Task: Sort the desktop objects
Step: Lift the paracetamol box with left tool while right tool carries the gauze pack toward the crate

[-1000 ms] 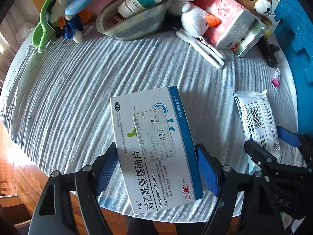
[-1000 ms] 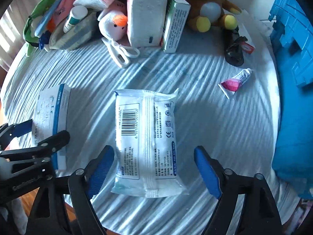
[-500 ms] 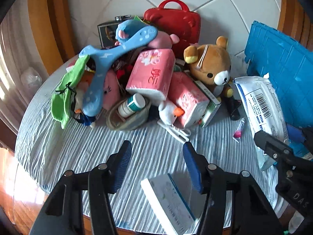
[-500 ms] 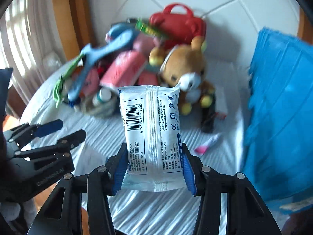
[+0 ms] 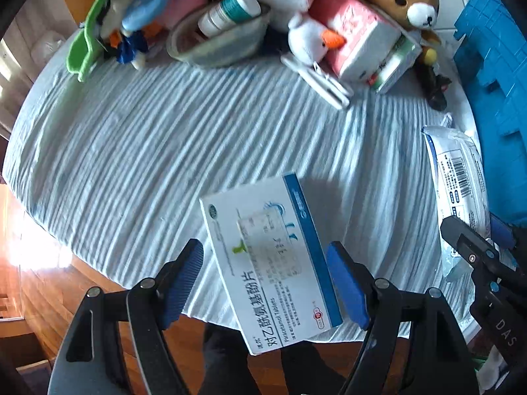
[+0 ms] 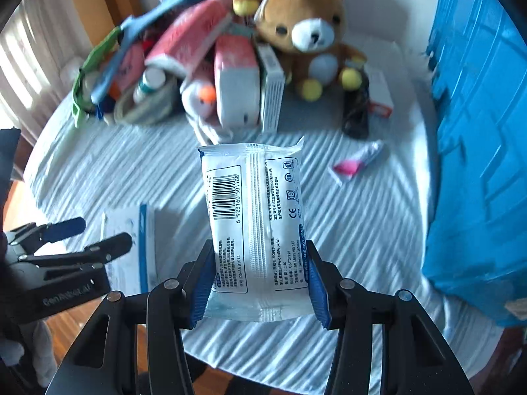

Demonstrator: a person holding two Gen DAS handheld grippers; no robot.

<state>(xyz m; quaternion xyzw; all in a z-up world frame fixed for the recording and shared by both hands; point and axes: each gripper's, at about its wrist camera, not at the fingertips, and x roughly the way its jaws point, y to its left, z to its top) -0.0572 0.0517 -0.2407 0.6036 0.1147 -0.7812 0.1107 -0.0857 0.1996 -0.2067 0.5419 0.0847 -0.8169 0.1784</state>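
A white and blue tablet box (image 5: 273, 263) lies at the near edge of the round table, partly over the rim. My left gripper (image 5: 263, 250) points down over it. Its jaws are opening, with the box between the blue pads (image 5: 184, 276) and a gap showing on the left side. My right gripper (image 6: 258, 253) is shut on a white wipes packet (image 6: 253, 204) with a barcode, held upright above the striped cloth. The right wrist view also shows the box (image 6: 128, 240) and the left gripper (image 6: 95, 233) at the lower left.
A pile fills the back of the table: a brown bear (image 6: 306, 33), pink tissue packs (image 6: 237, 79), a white duck plush (image 5: 309, 42) and a bowl with a bottle (image 5: 217, 39). A blue crate (image 6: 477, 131) stands at the right. A pink tube (image 6: 355, 161) lies near it.
The right gripper closed on the packet and lifted it off the cloth. The left gripper rose with narrower jaws, then came back down around the box with jaws wide.
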